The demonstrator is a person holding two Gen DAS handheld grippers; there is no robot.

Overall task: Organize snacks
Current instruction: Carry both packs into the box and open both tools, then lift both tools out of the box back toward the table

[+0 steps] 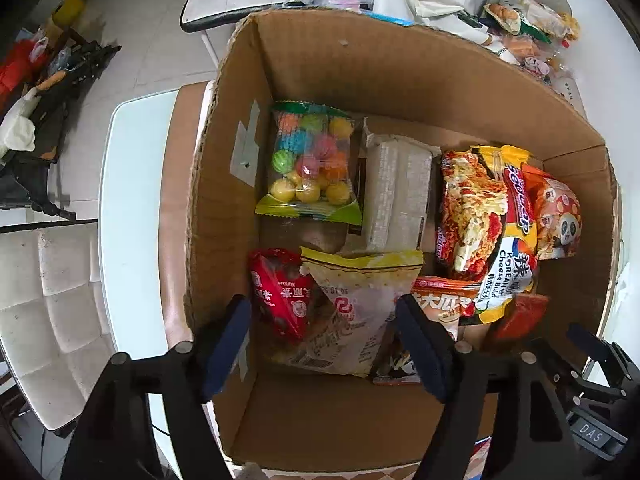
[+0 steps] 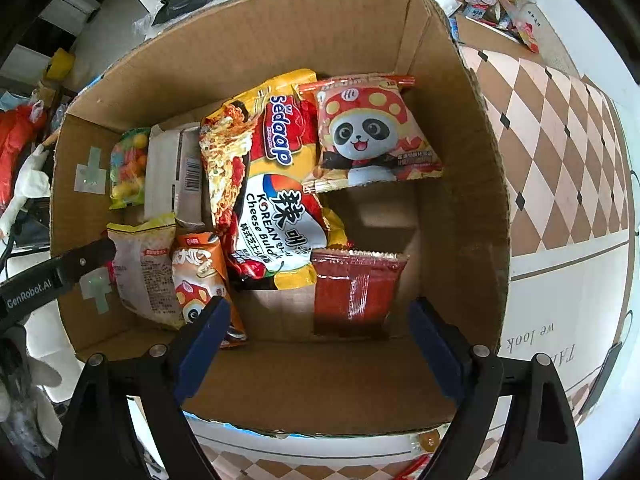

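Both the left gripper [image 1: 324, 344] and right gripper [image 2: 320, 344] hover spread wide and empty above the cardboard box [image 2: 256, 36]; inside it, the Sedaap noodle pack [image 2: 264, 184] lies centrally; the panda snack bag [image 2: 368, 132] rests against that pack's far right.

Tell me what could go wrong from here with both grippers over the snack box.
1. The left gripper hangs open just above the pale yellow-topped bag; lowering could crush it.
2. The Sedaap noodle packet overlaps neighbours, so pulling it may drag the panda snack bag.
3. The two grippers work close together and might collide.
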